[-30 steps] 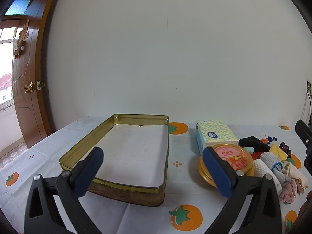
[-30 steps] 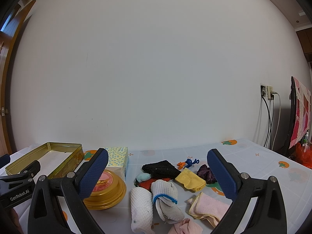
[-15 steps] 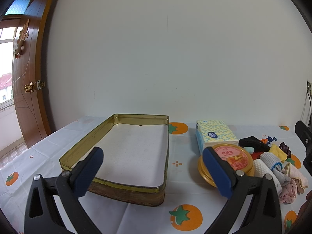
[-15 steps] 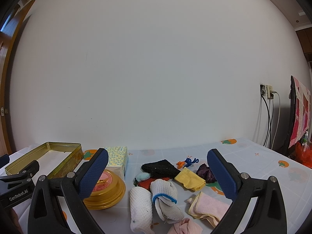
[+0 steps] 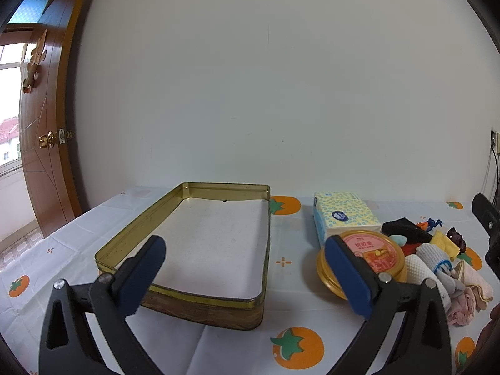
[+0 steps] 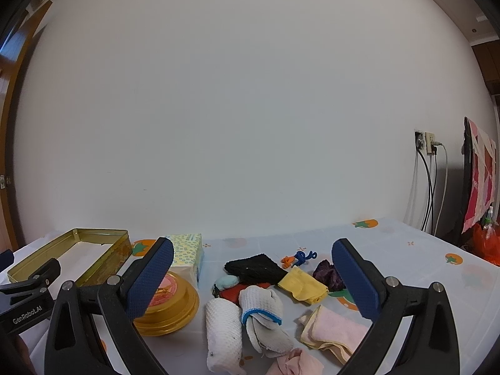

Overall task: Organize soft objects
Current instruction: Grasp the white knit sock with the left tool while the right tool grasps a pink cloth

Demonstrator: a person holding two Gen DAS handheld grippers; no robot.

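Soft pile: a cluster of rolled and folded cloths on the table, to the right of the gold tin (image 5: 193, 297).
White roll (image 6: 223, 331): waffle-textured, nearest the round tub, touching the grey sock.
Grey sock (image 6: 264, 318): rolled, blue-edged, just right of the white roll.
Pink cloth (image 6: 336, 328): folded with a yellow edge, at the pile's right side.
Yellow cloth (image 6: 303, 284): folded, behind the grey sock.
Black cloth (image 6: 254, 268): at the back of the pile, with a red piece (image 6: 236, 290) and a pale teal piece (image 6: 226, 281) in front of it.
Purple item (image 6: 328, 275): crumpled, right of the yellow cloth.
Gold tin: shallow, rectangular, open, white-lined, nothing in it.
Round tub (image 5: 372, 256): gold with a pink label, between the tin and the pile.
Tissue pack (image 5: 342, 215): yellow-patterned, behind the tub.
Left tongs (image 5: 242, 268): spread wide, holding nothing, poised over the tin's near right part.
Right tongs (image 6: 251, 281): spread wide, holding nothing, poised over the pile.
Table (image 5: 281, 359): covered with a pale persimmon-print cloth.
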